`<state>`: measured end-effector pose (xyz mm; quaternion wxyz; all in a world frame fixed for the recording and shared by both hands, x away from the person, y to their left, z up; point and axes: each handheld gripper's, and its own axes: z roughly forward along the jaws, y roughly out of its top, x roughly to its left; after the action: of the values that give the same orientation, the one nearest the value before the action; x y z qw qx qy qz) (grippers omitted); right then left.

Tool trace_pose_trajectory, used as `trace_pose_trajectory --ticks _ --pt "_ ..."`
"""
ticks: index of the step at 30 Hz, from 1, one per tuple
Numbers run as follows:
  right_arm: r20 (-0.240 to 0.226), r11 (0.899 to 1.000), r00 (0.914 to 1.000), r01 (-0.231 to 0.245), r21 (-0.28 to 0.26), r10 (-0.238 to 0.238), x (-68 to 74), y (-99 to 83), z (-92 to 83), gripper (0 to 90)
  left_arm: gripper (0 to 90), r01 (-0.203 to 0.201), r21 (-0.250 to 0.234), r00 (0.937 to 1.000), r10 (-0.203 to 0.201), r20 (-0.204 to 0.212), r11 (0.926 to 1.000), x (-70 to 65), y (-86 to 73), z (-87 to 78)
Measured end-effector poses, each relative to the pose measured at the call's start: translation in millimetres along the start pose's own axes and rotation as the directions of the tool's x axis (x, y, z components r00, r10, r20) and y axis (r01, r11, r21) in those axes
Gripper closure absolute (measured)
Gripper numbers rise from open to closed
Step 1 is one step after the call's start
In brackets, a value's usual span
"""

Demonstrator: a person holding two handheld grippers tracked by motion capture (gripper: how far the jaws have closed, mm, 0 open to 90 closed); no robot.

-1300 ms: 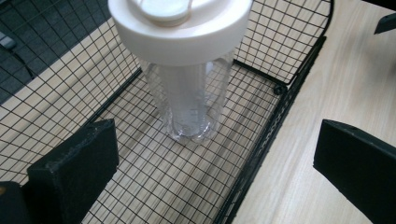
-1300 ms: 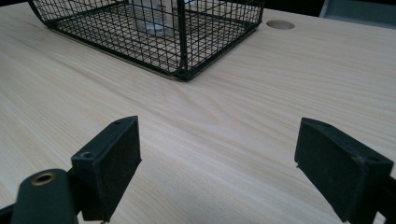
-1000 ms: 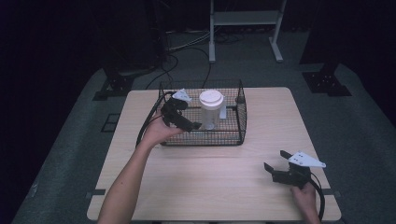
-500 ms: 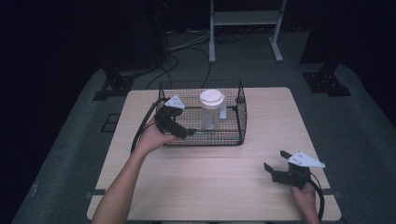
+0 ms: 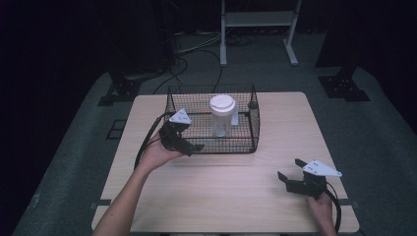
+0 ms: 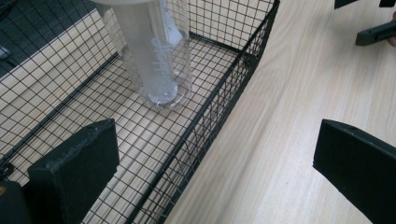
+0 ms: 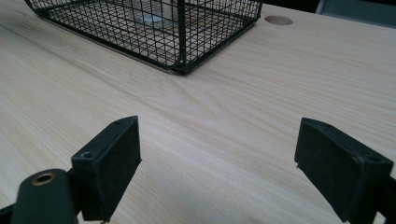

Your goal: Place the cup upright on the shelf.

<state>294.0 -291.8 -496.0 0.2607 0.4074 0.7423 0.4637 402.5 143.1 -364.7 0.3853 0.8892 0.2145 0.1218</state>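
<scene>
Left gripper (image 5: 189,146) now withdrawn to basket (image 5: 245,145) edge, cup (image 6: 152,56) top cropped

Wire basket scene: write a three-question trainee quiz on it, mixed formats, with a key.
1. True or false: the clear cup stands upright inside the wire basket.
2. The left claw is: A) shut on the cup, B) open, astride the basket's near wall, C) resting at the table's far edge.
3. Fill in: the right claw is open and holds ____.

Key: 1 true; 2 B; 3 nothing.
</scene>
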Motion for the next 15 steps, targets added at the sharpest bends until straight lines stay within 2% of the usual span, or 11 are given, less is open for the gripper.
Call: trace_pose_trajectory --ticks 9,15 --pt "0.001 1.000 1.0000 0.000 0.003 0.000 0.2 0.0 0.1 13.5 0.0 0.009 0.002 0.9999 -0.009 0.009 1.0000 -8.4 -16.2 3.2" --pt "0.002 1.000 1.0000 0.000 0.003 0.000 0.4 0.1 0.1 13.5 0.0 -0.002 -0.004 1.0000 0.002 0.003 1.0000 -15.6 -22.9 -0.3"
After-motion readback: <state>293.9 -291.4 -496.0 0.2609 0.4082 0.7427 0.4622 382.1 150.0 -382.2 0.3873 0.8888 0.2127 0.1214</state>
